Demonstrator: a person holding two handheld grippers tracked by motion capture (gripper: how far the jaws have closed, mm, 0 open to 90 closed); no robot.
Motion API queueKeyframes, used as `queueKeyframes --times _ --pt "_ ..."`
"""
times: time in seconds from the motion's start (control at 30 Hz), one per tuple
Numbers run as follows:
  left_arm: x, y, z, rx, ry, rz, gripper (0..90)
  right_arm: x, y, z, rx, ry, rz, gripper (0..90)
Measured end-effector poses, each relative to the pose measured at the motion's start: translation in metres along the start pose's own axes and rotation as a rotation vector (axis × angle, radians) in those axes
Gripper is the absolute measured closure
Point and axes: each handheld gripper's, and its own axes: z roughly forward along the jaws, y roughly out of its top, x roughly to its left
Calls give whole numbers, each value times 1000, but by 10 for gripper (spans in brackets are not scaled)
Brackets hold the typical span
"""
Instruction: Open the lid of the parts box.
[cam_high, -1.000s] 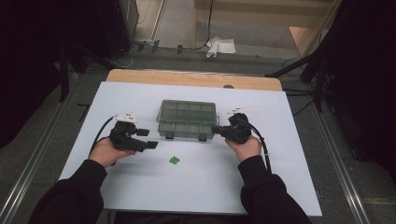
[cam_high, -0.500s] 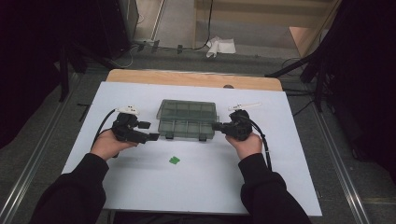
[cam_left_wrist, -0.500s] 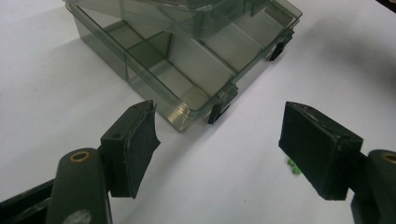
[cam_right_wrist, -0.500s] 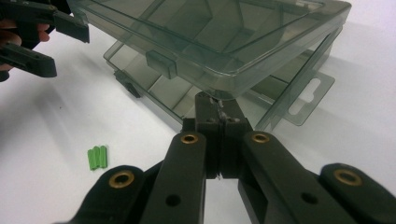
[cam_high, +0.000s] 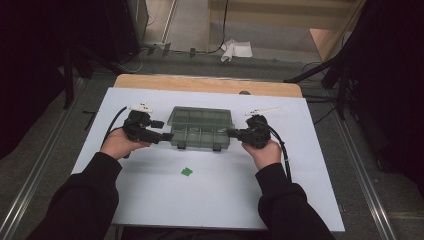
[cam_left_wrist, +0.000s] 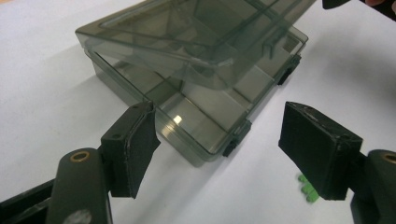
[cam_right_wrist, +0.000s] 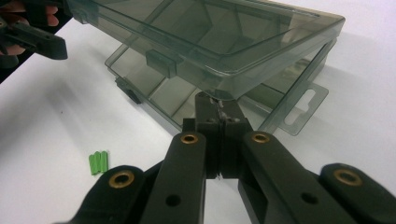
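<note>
Smoky clear compartment box (cam_high: 200, 127) sits mid-table toward the far edge, lid part-raised. Right claw (cam_right_wrist: 215, 109) is clenched, its tip under the lid's corner, apparently propping it. Left claw (cam_left_wrist: 219, 149) is released, jaws straddling the box's near corner, likely to steady the base.

The box (cam_high: 201, 128) is a flat, smoky grey see-through plastic organiser lying on the white table, long side across, in the middle between the two hands. Inner walls split its base into several compartments; none shows any contents. Its lid (cam_left_wrist: 196, 32) is partly raised, tilted up off the base along the near edge, so a gap opens between lid and base. Two dark latches (cam_left_wrist: 236, 137) sit on the near wall of the base. A clear hang tab (cam_right_wrist: 303, 109) sticks out from one short end. A small green piece (cam_high: 186, 171) lies on the table just in front of the box, apart from it.
</note>
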Motion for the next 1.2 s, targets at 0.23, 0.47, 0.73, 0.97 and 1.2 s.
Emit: queueKeyframes --times 0.23,0.47,0.73,0.97,1.2 --pt "8 6 2 -5 20 -5 265 0 4 -1 -3 -1 5 900" --pt "16 11 11 -7 12 14 289 0 7 -1 -2 -6 -3 900" --pt "18 12 11 -26 23 27 296 0 14 -3 -16 -15 -6 900" --pt "25 15 12 -51 56 23 297 0 19 -2 -22 -18 3 900" --pt "31 21 14 -77 77 56 397 -1 27 -4 -29 -40 -8 900"
